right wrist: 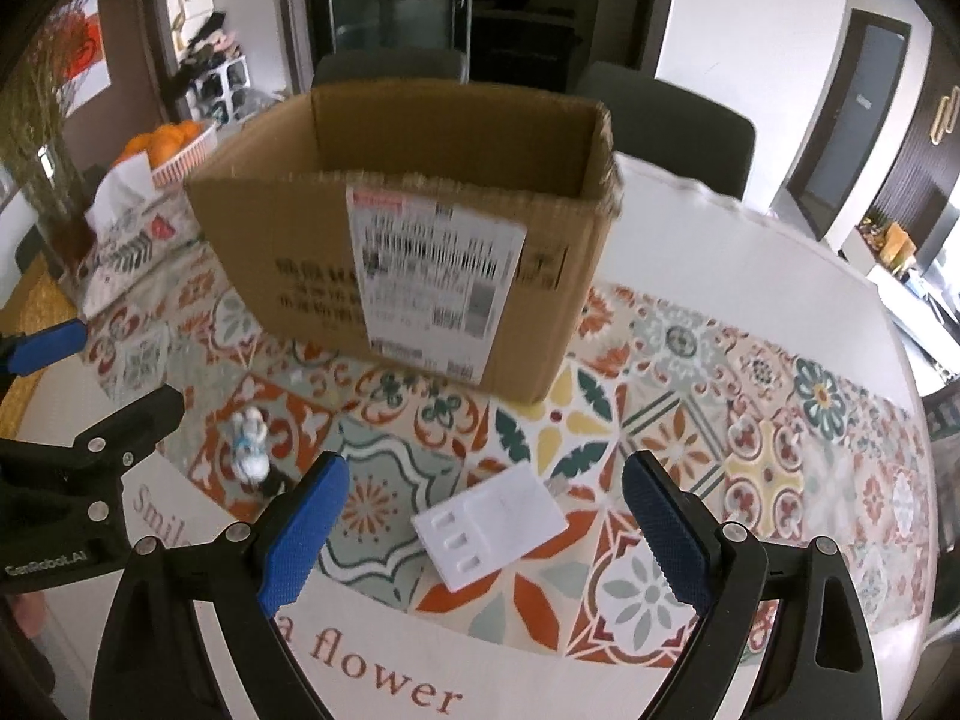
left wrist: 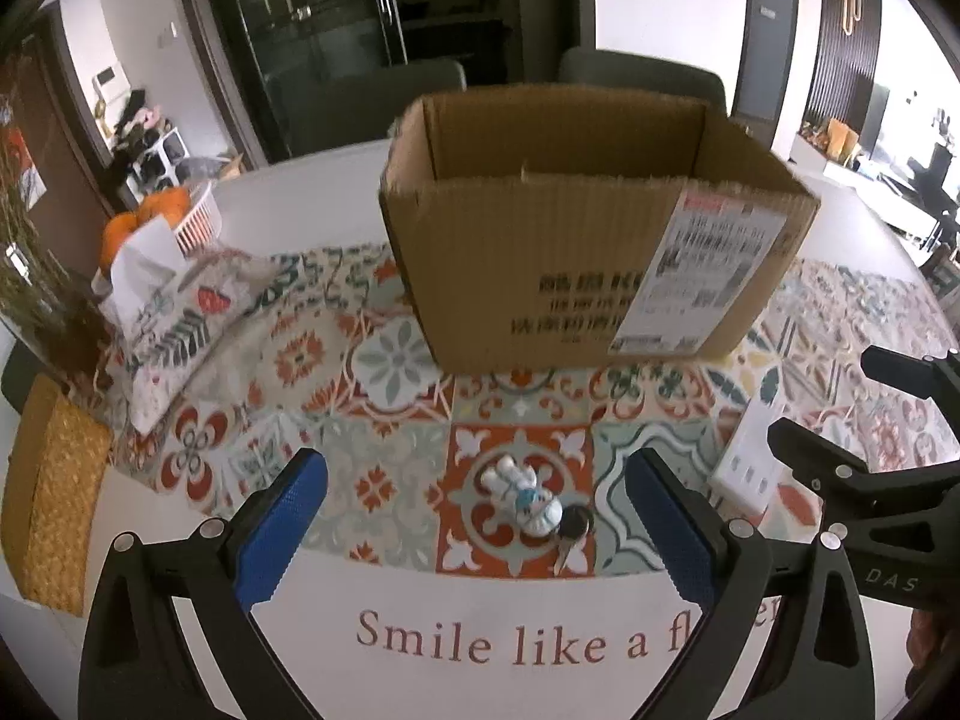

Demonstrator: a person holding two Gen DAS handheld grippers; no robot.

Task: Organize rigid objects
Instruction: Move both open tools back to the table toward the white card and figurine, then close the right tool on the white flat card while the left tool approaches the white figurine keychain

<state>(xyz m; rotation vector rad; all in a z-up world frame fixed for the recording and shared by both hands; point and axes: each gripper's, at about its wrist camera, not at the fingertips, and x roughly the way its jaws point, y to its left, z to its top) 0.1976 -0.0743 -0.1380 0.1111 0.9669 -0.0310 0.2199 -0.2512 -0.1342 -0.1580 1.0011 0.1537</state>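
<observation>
An open cardboard box (left wrist: pixel 576 252) stands on the patterned tablecloth; it also shows in the right wrist view (right wrist: pixel 420 252). A small white and blue figurine with a key (left wrist: pixel 528 501) lies between the fingers of my open left gripper (left wrist: pixel 477 516), a little ahead of them. It shows blurred in the right wrist view (right wrist: pixel 252 450). A white plug adapter (right wrist: pixel 492 528) lies between the fingers of my open right gripper (right wrist: pixel 486 531); it also shows in the left wrist view (left wrist: pixel 750 456). Both grippers are empty.
A tissue pouch (left wrist: pixel 168 312), a white basket of oranges (left wrist: pixel 180 216) and a woven yellow mat (left wrist: pixel 54 498) sit at the left. A vase with dried stems (right wrist: pixel 42 138) stands far left. Two dark chairs (left wrist: pixel 642 75) stand behind the table.
</observation>
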